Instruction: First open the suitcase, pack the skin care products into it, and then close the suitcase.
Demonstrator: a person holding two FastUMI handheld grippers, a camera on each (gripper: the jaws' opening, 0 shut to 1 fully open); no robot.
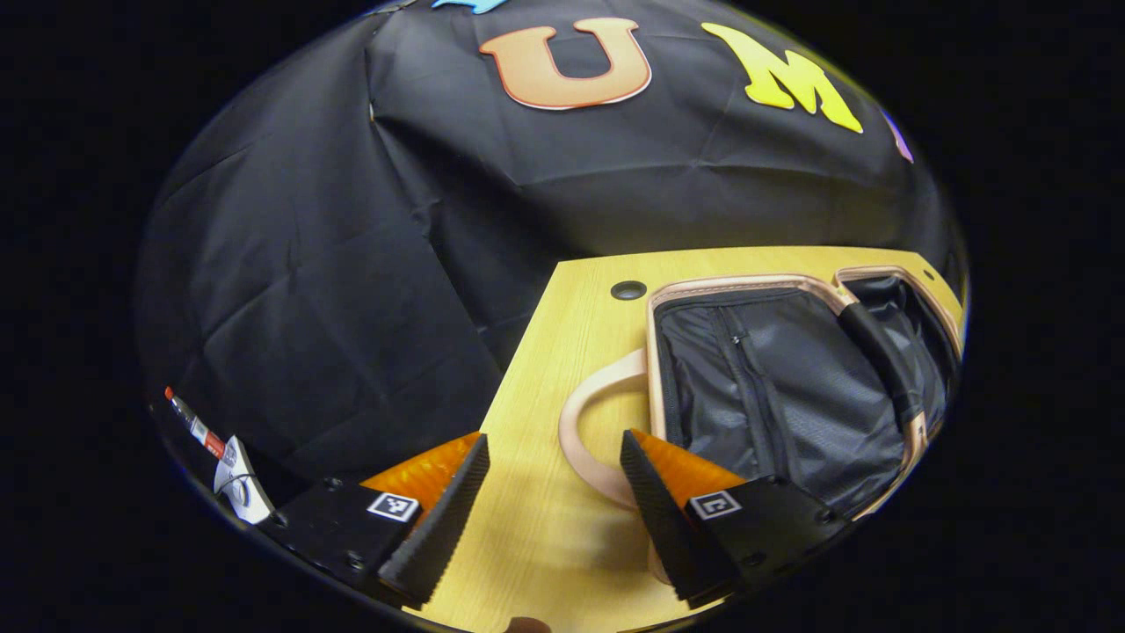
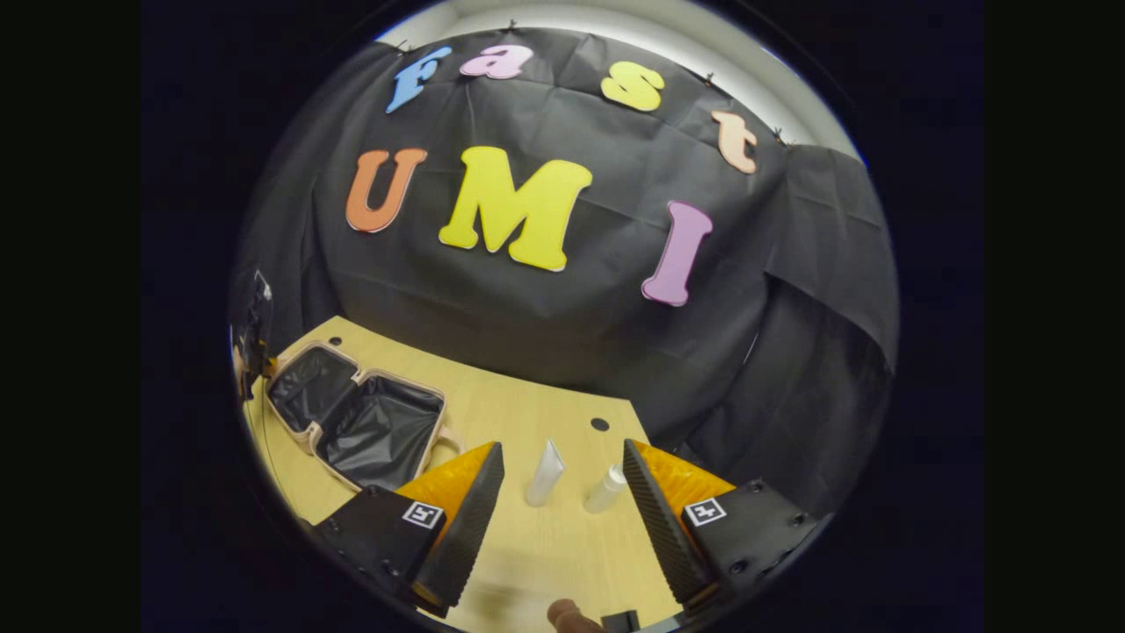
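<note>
The suitcase (image 1: 791,387) is seen lying open on the table (image 1: 545,527), its handle (image 1: 584,431) curving between the widely spread, empty fingers of the left gripper (image 1: 554,501). The right gripper (image 2: 562,510) is likewise held wide open and empty, with a tube (image 2: 545,473) and a small bottle (image 2: 606,490) standing just beyond its fingers.

**What we cannot make out**

In the left gripper view, the suitcase (image 1: 791,387) runs past the picture's edge right of the jaws, so we lose its far half. Left of the jaws, a small red-and-white object (image 1: 198,428) is cut off and too small to name. In the right gripper view, ahead of the jaws, two pale containers (image 2: 545,473) stand too small to identify.
</note>
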